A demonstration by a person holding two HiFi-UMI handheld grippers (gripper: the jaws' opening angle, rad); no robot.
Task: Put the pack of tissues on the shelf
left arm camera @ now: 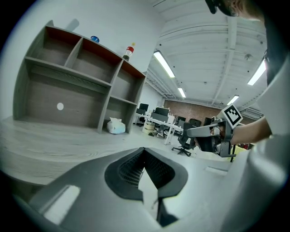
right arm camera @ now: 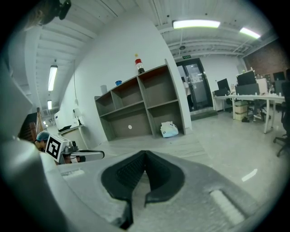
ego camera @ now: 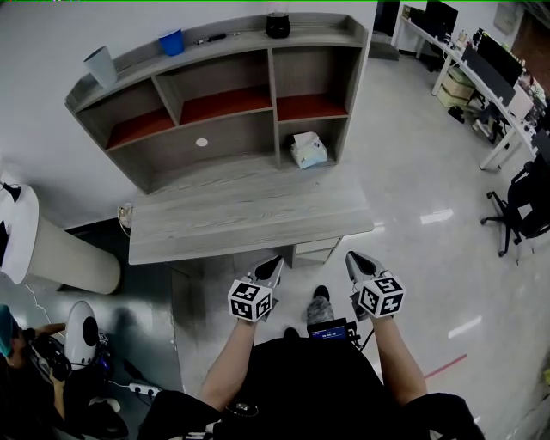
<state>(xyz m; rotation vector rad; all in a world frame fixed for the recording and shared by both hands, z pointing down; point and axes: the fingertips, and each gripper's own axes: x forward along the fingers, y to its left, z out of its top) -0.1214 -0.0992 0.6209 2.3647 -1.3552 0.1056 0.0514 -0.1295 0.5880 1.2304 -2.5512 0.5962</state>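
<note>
1. My left tool (left arm camera: 144, 149) is fully closed: in the left gripper view the two dark pads meet with nothing between them.
2. My right tool (right arm camera: 145, 154) is the same, with its jaws pressed together and empty.
3. In the head view both tools are held side by side just off the desk's (ego camera: 249, 215) front edge, toward its right end. They point at the shelf (ego camera: 225, 45) and touch nothing.
4. The pack of tissues (ego camera: 308, 150) is in the shelf's bottom right compartment, near the desk's back right corner. It rests on the desk surface under the shelf, well apart from both tools. It looks pale, with a white tuft at the top.
5. The other compartments show only bare boards. The upper ones have reddish floors, and the wide lower bay has a small white round spot (ego camera: 201, 143) on its back panel.
6. On the shelf's top board I see a white cup (ego camera: 101, 65) at the left end, a blue cup (ego camera: 172, 41) further along, and a dark container (ego camera: 278, 24) near the right end.
7. Black office chairs (ego camera: 520, 202) stand on the glossy floor to the right of the desk.
</note>
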